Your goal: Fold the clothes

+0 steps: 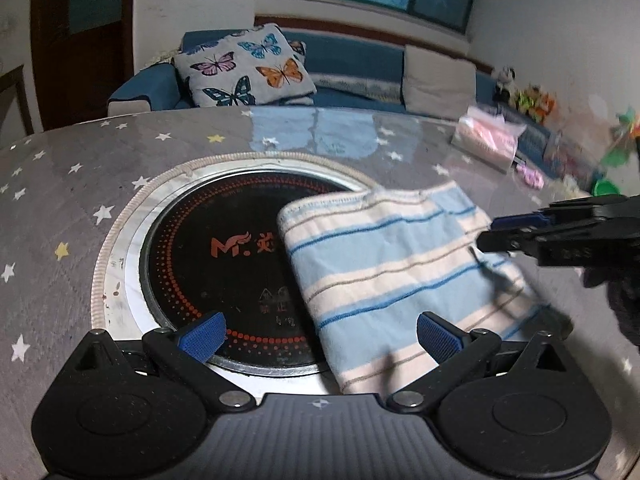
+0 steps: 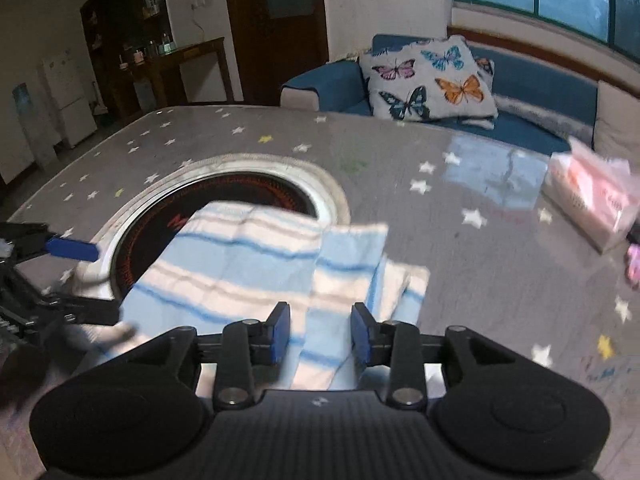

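The left gripper (image 1: 318, 336) hangs low over the table (image 1: 60, 184) with its blue pads spread wide and nothing between them; one pad sits above the black round cooktop (image 1: 216, 248) set into the tabletop, the other above the striped cloth (image 1: 384, 256). That cloth, pale blue and cream, lies folded in layers, its left part over the cooktop's rim and the rest on the star-patterned cover. Further right, the right gripper (image 2: 320, 330) has its jaws partly parted, with a fold of the cloth lying between the pads; whether they pinch it cannot be told. Beyond lie a pink packet (image 2: 592, 196) and a butterfly pillow (image 2: 428, 80).
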Action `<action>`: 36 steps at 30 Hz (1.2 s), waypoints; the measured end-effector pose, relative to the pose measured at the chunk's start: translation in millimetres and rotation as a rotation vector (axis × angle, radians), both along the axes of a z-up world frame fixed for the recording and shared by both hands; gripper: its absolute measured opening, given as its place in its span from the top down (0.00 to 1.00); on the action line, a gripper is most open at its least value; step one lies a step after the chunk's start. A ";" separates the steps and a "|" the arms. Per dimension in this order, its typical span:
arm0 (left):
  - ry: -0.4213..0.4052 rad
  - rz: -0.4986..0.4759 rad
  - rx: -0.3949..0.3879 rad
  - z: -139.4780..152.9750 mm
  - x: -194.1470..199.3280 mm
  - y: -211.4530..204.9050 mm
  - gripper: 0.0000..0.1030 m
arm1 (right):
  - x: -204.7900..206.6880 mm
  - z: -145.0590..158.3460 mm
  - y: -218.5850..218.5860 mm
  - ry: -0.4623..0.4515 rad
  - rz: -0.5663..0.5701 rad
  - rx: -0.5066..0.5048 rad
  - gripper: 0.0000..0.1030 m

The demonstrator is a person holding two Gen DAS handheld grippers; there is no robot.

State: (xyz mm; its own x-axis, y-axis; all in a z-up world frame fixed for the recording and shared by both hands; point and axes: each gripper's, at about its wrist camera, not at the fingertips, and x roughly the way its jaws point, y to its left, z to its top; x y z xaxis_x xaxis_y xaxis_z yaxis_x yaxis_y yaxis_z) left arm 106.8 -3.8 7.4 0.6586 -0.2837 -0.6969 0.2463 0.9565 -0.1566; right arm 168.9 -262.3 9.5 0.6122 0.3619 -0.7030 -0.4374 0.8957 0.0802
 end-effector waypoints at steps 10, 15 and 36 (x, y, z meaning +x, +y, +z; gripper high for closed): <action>-0.034 0.051 -0.057 14.3 -17.5 15.8 0.00 | 31.3 -20.9 -4.7 0.039 -0.062 -0.005 0.67; -0.034 0.084 -0.085 17.4 -23.4 25.1 0.00 | 31.4 -7.5 -2.0 -0.004 -0.083 -0.010 0.67; -0.021 0.139 0.009 28.5 -54.7 15.2 0.00 | 27.7 -13.6 -11.3 -0.015 -0.154 0.053 0.58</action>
